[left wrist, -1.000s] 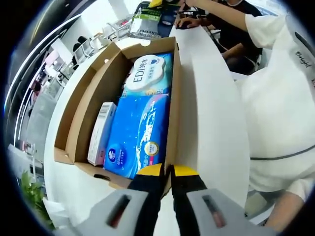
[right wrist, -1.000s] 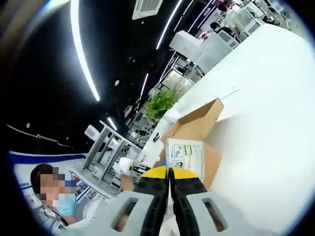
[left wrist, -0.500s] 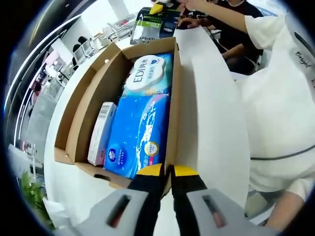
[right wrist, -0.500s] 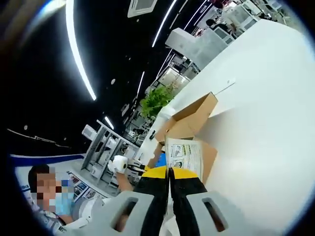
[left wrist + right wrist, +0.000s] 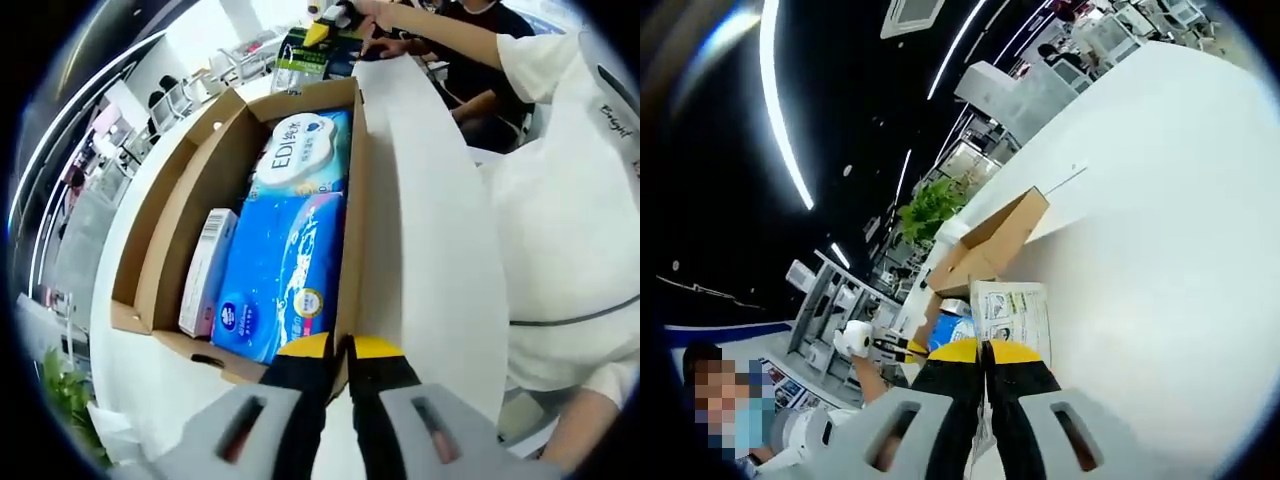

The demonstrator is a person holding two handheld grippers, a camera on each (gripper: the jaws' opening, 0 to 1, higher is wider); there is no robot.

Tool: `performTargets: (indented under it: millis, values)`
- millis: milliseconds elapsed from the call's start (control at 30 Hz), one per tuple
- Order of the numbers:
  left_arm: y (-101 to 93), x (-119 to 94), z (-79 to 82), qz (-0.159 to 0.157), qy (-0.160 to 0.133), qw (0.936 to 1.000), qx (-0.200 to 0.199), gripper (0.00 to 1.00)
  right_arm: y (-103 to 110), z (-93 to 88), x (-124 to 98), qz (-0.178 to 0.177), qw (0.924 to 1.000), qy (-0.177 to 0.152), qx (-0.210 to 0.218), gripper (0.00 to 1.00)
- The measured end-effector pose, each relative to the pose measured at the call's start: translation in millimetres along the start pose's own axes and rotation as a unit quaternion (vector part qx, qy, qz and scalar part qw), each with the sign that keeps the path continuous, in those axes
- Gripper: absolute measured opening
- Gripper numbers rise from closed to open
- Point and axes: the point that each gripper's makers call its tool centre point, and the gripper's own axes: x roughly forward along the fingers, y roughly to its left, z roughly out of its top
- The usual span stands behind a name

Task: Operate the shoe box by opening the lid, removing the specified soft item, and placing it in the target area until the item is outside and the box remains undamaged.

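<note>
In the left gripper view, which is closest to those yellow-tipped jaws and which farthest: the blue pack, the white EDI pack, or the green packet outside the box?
1. Blue pack, in the box's near end, just beyond the left gripper.
2. White EDI pack, in the box's far end.
3. Green packet, on the table past the box.

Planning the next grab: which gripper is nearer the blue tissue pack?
Left. The left gripper is shut at the box's near edge, just beside the blue pack; the right gripper sits by the box's end.

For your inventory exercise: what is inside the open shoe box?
In the box: a blue soft pack, a white EDI pack, a slim white carton. Anything beneath them is covered.
</note>
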Motion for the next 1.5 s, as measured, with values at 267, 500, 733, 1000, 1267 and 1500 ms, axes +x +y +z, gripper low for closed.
performTargets:
  millis: [267, 500, 733, 1000, 1267, 1500]
  values:
    - [-0.3, 0.0, -0.2, -0.001, 0.0, 1.0, 0.0, 0.06, -12.5, -2.9, -0.3, -0.017, 0.9998, 0.008, -0.002, 0.0]
    - [-0.4, -0.1, -0.2, 0.0, 0.0, 1.0, 0.001, 0.06, -20.4, -8.9, 1.5, -0.042, 0.9989, 0.015, -0.015, 0.0]
    - [-0.3, -0.2, -0.3, -0.001, -0.001, 1.0, 0.001, 0.06, -39.5, -3.4, -3.9, -0.063, 0.9977, 0.016, -0.018, 0.0]
    - [-0.3, -0.3, -0.2, 0.0, -0.001, 1.0, 0.001, 0.06, -46.1, -7.6, -3.1, -0.084, 0.9955, 0.026, -0.038, 0.0]
    - [-0.6, -0.5, 0.1, 0.0, -0.002, 1.0, 0.002, 0.06, -56.7, -8.6, -2.6, -0.103, 0.9932, 0.025, -0.049, 0.0]
    - [-1.0, -0.5, 0.1, -0.001, -0.002, 1.0, 0.002, 0.06, -58.5, -11.7, -0.7, -0.112, 0.9911, 0.027, -0.066, 0.0]
